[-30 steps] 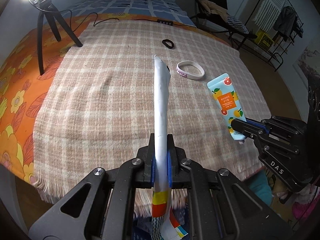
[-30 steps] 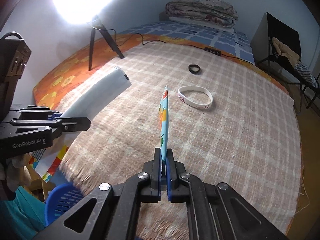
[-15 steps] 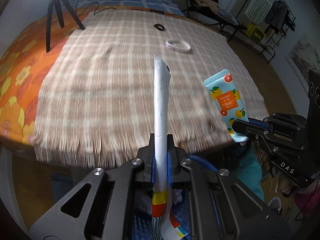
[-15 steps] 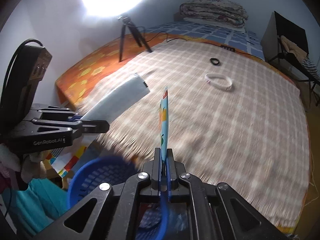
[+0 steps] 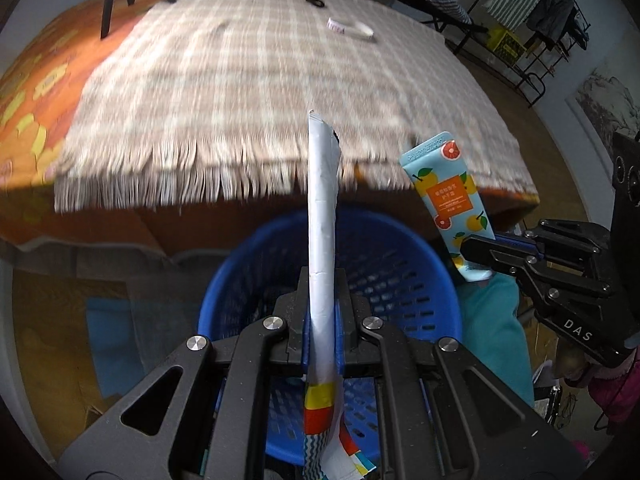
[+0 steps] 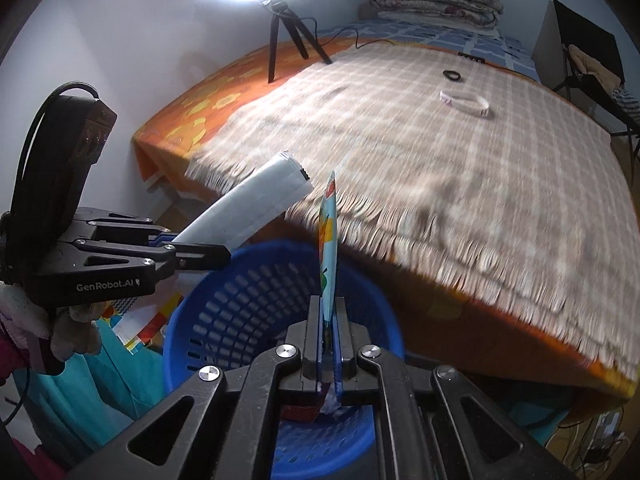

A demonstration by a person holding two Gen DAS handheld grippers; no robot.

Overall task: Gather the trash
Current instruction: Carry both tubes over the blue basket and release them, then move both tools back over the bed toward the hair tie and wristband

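Looking past your hands, you have the bed (image 6: 460,152) with its plaid fringed blanket (image 5: 260,92) filling most of both views, and only a white wristband (image 6: 464,101) and a small black ring (image 6: 453,75) lie on it, well apart from you. Below the fringe stands the blue perforated basket (image 5: 384,256), its mouth open toward you; some scraps already lie at its bottom.

Your left gripper (image 5: 322,344) has its jaws clamped on a long silver snack wrapper (image 5: 322,220), pinched near its printed end so the long axis runs straight out along the fingers. In the left wrist view the wrapper crosses the middle of the basket's mouth, with its far tip reaching beyond the far rim.

Your right gripper (image 6: 329,356) has its jaws fully closed on a light-blue cream tube (image 6: 329,248) printed with oranges, held edge-on by its cap end and standing up out of the fingers. In the left wrist view that tube sits at the basket's right rim; in its own view it stands over the opening.

Both pieces point up and away while the basket lies below and ahead, so the drop depends on each held end being over the opening. The left looks better centred of the two.
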